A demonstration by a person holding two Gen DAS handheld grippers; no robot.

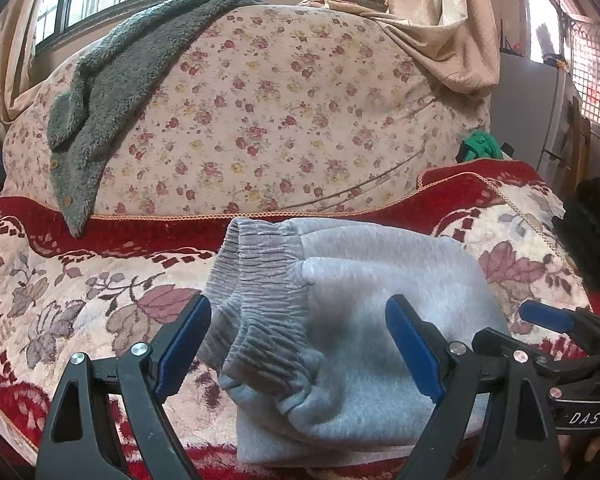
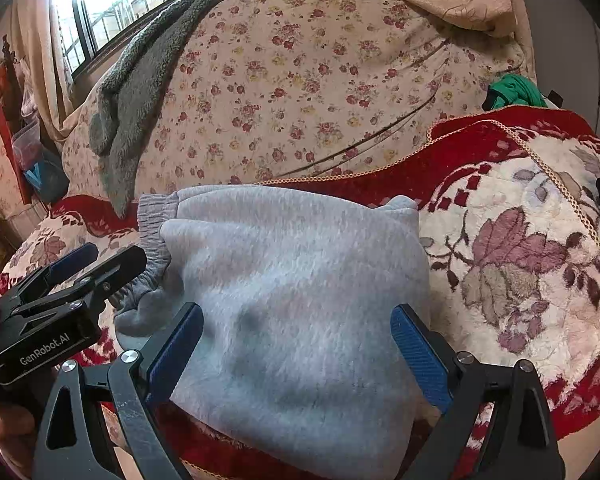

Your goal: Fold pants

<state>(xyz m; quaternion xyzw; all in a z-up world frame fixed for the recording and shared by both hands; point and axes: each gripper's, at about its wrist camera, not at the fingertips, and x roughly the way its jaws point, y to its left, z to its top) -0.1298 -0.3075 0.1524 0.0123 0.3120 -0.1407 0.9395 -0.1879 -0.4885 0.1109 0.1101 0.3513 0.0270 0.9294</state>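
Note:
The grey fleece pants (image 1: pixel 364 344) lie folded into a thick bundle on the red and cream floral blanket (image 1: pixel 60 292), with the ribbed elastic cuffs (image 1: pixel 260 312) at the bundle's left. My left gripper (image 1: pixel 298 340) is open and empty, its blue pads on either side of the cuffs just above the bundle. My right gripper (image 2: pixel 296 348) is open and empty over the plain right part of the pants (image 2: pixel 296 292). Each gripper shows at the edge of the other's view: the right one (image 1: pixel 560 320) and the left one (image 2: pixel 80 264).
A big rose-print quilt bundle (image 1: pixel 280 112) rises behind the pants. A grey-green fluffy garment (image 1: pixel 112 92) drapes over its left side. A green cloth (image 1: pixel 480 146) lies at the right. Windows and beige curtains (image 1: pixel 452 20) are at the back.

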